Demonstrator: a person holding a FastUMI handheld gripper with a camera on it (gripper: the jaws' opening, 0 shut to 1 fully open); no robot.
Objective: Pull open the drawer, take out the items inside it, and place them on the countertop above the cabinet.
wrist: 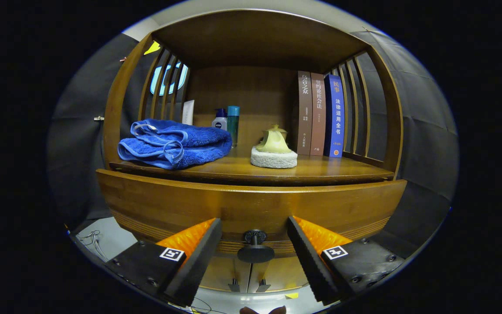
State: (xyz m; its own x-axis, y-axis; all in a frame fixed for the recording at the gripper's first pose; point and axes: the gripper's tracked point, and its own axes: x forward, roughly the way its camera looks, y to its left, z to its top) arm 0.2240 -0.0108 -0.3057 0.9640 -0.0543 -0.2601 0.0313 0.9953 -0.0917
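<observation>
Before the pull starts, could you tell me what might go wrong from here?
1. The gripper is open, with the small knob between its fingers; closing off-centre could slip off it.
2. A jerky pull on the drawer might shake the countertop, where the teapot sits loose on a pad.
3. The towel and books take up much countertop, so placing may get tight.

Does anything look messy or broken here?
Nothing looks broken or spilled. The towel is loosely folded, the books stand upright, and the drawer is shut. The claw is open around its knob.
</observation>
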